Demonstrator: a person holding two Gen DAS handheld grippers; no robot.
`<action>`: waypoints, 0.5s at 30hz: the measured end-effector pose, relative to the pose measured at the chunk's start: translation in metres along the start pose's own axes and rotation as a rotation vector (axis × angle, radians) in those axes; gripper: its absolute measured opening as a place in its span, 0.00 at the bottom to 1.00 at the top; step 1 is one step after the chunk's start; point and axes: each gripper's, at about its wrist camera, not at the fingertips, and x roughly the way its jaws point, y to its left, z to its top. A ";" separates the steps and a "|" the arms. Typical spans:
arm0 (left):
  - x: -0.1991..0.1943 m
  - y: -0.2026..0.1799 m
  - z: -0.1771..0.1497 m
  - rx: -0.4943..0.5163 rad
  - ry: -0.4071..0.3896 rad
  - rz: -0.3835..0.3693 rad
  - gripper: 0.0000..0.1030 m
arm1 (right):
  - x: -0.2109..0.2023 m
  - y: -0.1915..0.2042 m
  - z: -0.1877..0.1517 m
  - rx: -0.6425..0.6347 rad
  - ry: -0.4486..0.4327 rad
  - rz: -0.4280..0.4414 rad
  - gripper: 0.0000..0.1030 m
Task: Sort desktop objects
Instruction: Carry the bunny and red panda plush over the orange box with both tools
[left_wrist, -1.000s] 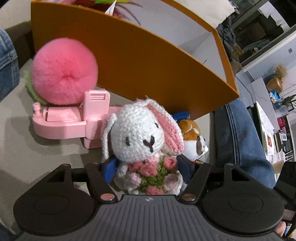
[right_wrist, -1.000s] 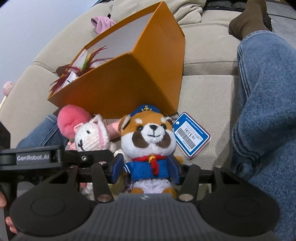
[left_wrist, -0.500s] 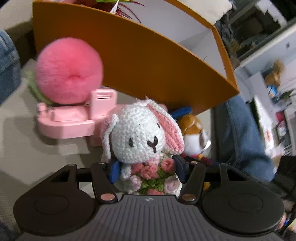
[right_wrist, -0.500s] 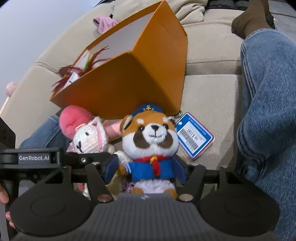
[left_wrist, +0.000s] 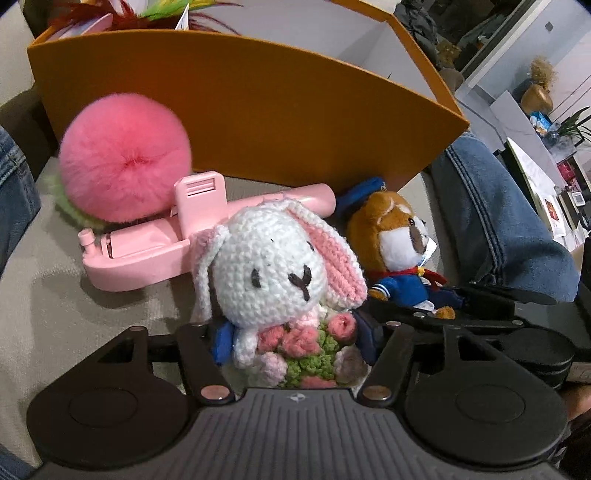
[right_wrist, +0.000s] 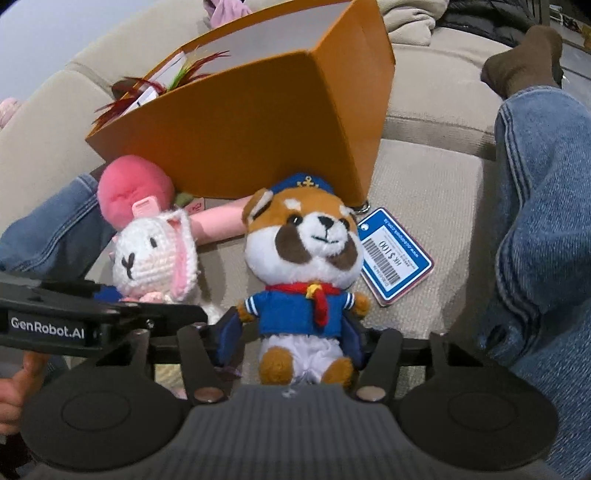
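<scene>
The orange box (left_wrist: 258, 110) is the landmark: it stands open-topped on a beige sofa cushion (right_wrist: 424, 184), and every loose toy lies against or just short of its near wall.

The left gripper (left_wrist: 293, 343) has its jaws on either side of the crocheted bunny (left_wrist: 273, 273) at the bouquet, low on its body. They have just opened a little, and the blue pads look to be touching the yarn rather than biting in, though the bunny hides the contact, so I cannot tell whether it is gripped. The bunny sits upright, long axis vertical, head toward the box.

The right gripper (right_wrist: 291, 339) has just been closing on the sailor red panda plush (right_wrist: 303, 273), which stands between the pads at hip level; they appear to press its sides. It too is upright, facing away from the box.

The two toys are neighbours, the panda nearer the box's right corner, so the grippers sit nearly touching. Each must rise over the near wall to reach the box.

Behind the bunny, against the box wall, lie a pink plastic gadget (left_wrist: 147, 247) and a pink pompom (left_wrist: 123, 162); a barcoded price tag (right_wrist: 395, 258) trails from the panda. Denim-clad legs (right_wrist: 546, 221) flank both sides, narrowing sideways room.
</scene>
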 end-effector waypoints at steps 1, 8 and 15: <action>-0.001 -0.001 0.000 0.005 -0.005 -0.001 0.66 | 0.000 0.003 -0.001 -0.018 -0.002 -0.014 0.49; -0.027 0.002 -0.004 0.019 -0.027 -0.019 0.60 | -0.025 0.009 -0.006 -0.036 -0.067 -0.024 0.42; -0.074 -0.004 0.003 0.057 -0.084 -0.094 0.60 | -0.074 0.027 -0.002 -0.054 -0.162 0.016 0.43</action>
